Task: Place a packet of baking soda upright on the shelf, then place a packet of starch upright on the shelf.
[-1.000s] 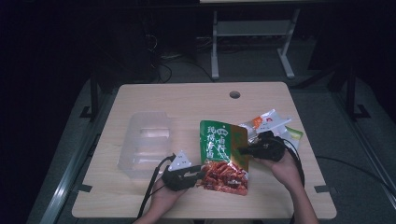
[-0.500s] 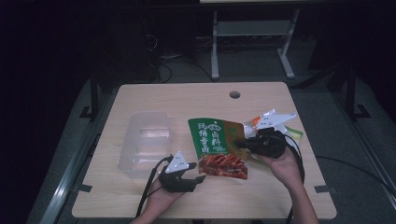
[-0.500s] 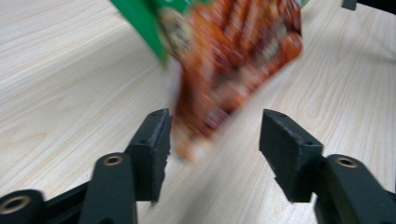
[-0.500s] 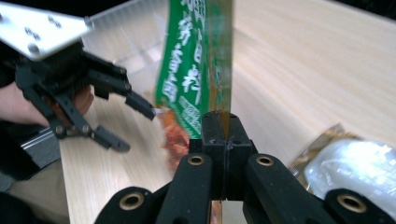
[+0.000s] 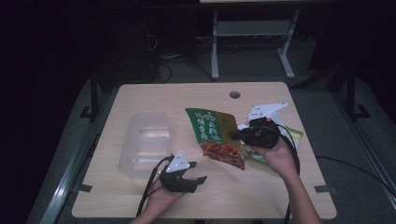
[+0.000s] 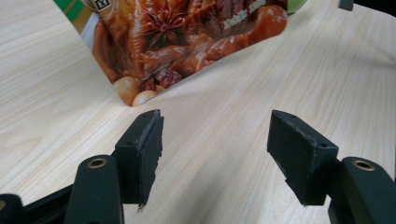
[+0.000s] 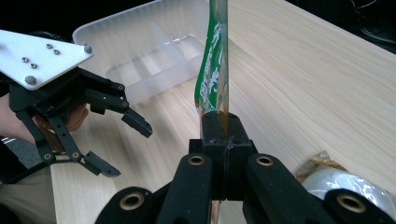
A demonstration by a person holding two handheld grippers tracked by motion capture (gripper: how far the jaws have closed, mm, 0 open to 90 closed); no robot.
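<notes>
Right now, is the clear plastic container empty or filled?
Empty: the clear plastic container shows only its bare dividers in the high and right gripper views; the green snack pouch hangs outside it.

White Chinese characters on pouch (image 5: 215, 135), illegible

Bare desk (image 5: 261, 196) stretches along the near edge between the left hand-held gripper (image 5: 195, 173) and the person's right forearm, giving an open lane there. The far strip of desk, up to the round cable hole (image 5: 235, 94), is also free. On the left, the clear plastic container (image 5: 145, 142) blocks the way just beyond the left hand-held gripper. In the middle, the green snack pouch (image 5: 216, 136) hangs tilted from the right hand-held gripper (image 5: 236, 135), barring passage across. Further packets (image 5: 292, 136) crowd the desk under the right hand.
</notes>
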